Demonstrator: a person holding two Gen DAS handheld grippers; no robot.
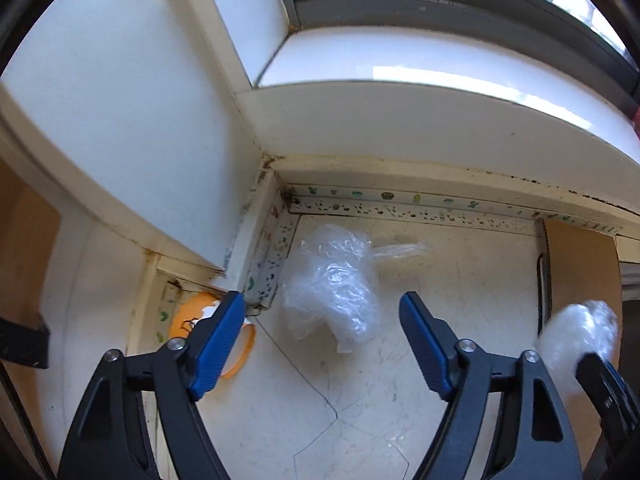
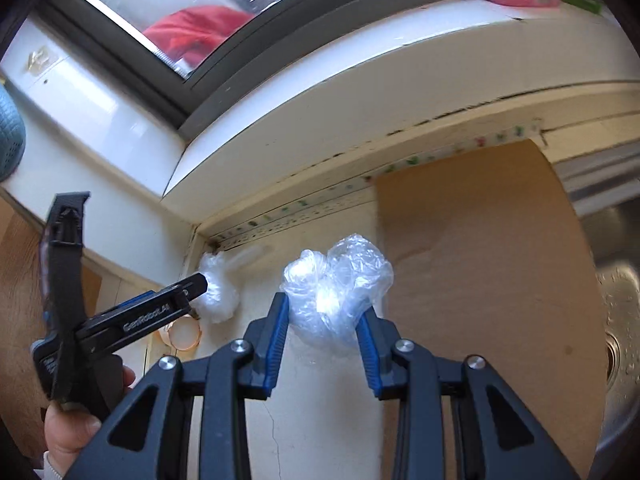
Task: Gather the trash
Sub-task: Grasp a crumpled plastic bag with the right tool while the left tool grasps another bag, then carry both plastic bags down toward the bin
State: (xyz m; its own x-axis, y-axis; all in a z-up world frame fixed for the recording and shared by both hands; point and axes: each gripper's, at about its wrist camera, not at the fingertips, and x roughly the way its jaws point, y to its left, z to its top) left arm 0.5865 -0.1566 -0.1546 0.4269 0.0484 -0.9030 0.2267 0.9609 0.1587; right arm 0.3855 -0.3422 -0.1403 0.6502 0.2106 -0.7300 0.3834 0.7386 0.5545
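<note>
A crumpled clear plastic bag (image 1: 334,288) lies on the white counter (image 1: 440,320) near the back corner, just ahead of my left gripper (image 1: 322,312), which is open with the bag between and beyond its blue fingertips. The same bag shows in the right wrist view (image 2: 218,286), with the left gripper (image 2: 188,286) beside it. My right gripper (image 2: 322,316) is shut on a second crumpled clear plastic wad (image 2: 336,292), held above the counter. That wad shows blurred at the right edge of the left wrist view (image 1: 576,332).
An orange tape roll (image 1: 200,316) lies at the corner left of the bag. A brown cardboard sheet (image 2: 480,260) covers the counter to the right, with a steel sink (image 2: 616,320) beyond. A window sill (image 1: 400,120) overhangs the back wall.
</note>
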